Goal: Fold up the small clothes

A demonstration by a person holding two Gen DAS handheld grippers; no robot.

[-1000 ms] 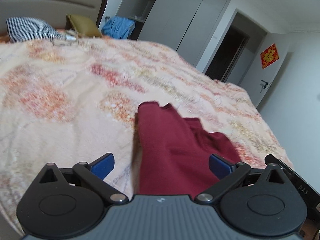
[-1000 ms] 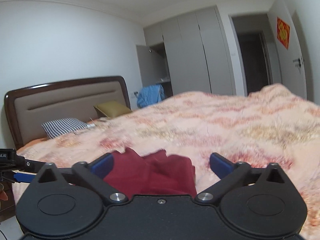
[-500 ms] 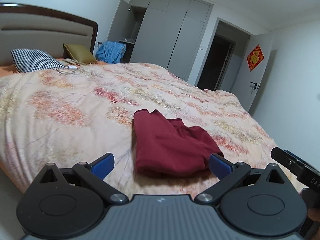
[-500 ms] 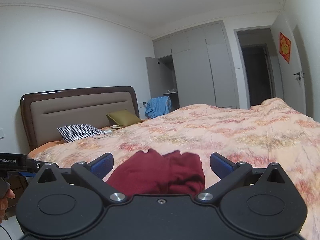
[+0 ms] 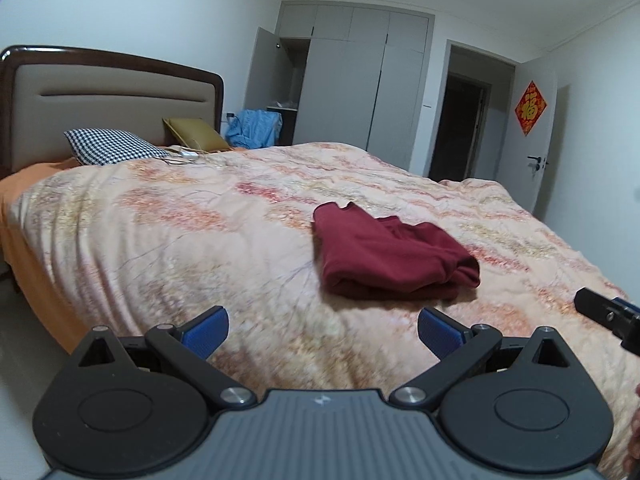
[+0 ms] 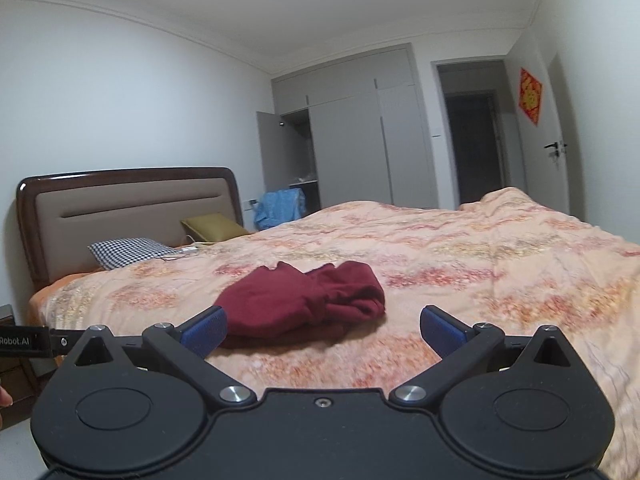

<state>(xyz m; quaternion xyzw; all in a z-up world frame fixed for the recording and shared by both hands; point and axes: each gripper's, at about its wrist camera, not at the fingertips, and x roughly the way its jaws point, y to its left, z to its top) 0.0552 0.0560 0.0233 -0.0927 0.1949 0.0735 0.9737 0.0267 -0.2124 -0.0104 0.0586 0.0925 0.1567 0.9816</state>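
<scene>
A dark red, soft knit garment folded into a thick oblong (image 5: 390,256) lies on the bed's peach floral quilt (image 5: 180,240), a little right of centre in the left wrist view and just left of centre in the right wrist view (image 6: 304,300). In the left view its long axis runs from the upper left, where a flat corner points toward the headboard, down to the lower right, where the bulky rolled fold sits. In the right view the flat part lies to the left and the bunched end to the right.

The left claw (image 5: 322,330) hangs over the near part of the quilt with its blue-padded fingers spread wide, nothing between them, well short of the garment. The right claw (image 6: 323,330) is likewise wide apart and empty; its left pad overlaps the garment's near edge in the frame, though contact cannot be told.

In the upper left a checked pillow (image 5: 116,152) and an olive cushion (image 5: 194,134) rest against the padded headboard (image 5: 112,96).
</scene>
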